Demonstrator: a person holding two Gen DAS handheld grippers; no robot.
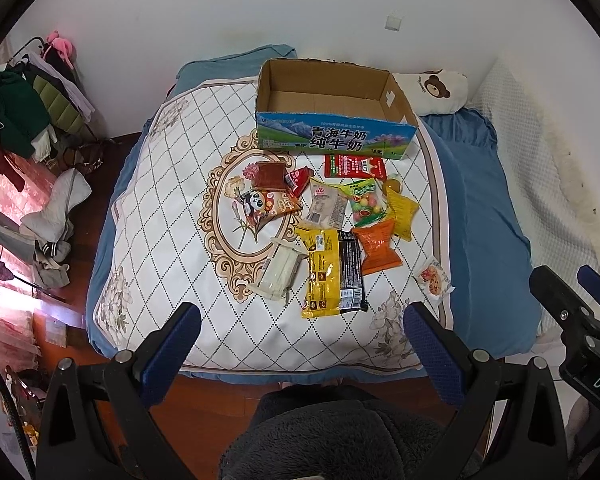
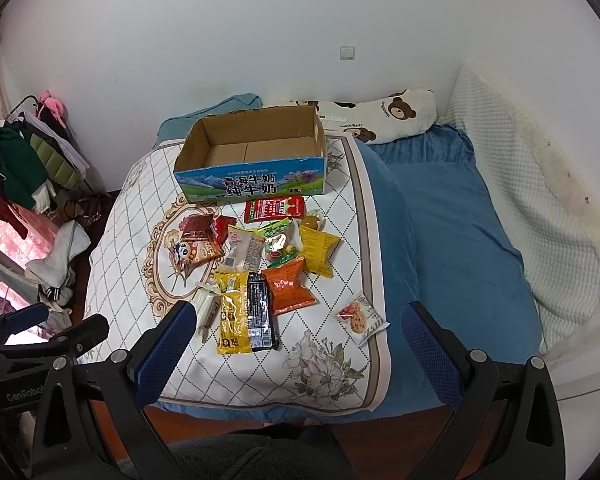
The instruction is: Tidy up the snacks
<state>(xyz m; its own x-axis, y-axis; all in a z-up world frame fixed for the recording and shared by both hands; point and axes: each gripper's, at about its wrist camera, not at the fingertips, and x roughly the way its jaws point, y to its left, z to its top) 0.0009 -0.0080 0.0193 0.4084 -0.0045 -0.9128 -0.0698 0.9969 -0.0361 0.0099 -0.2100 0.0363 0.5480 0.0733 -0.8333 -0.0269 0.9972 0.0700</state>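
An empty cardboard milk box point(image 1: 332, 112) point(image 2: 252, 156) stands at the far end of a white patterned quilt point(image 1: 172, 240) point(image 2: 140, 216). Several snack packets lie in front of it: a yellow-black packet point(image 1: 332, 272) point(image 2: 246, 312), an orange one point(image 1: 378, 246) point(image 2: 290, 286), a red one point(image 1: 354, 166) point(image 2: 274, 208), a panda packet point(image 1: 266, 202) point(image 2: 194, 252), a white one point(image 1: 280, 270) and a cookie packet point(image 1: 434, 276) point(image 2: 360, 316) apart to the right. My left gripper point(image 1: 300, 336) and right gripper point(image 2: 296, 336) are open, empty, above the bed's near edge.
A blue blanket point(image 2: 452, 248) covers the bed's right side, with a bear pillow point(image 2: 384, 114) at the wall. A clothes rack and piled laundry point(image 1: 32, 120) stand left of the bed on the wooden floor. My other gripper shows at the right edge of the left wrist view point(image 1: 580, 320).
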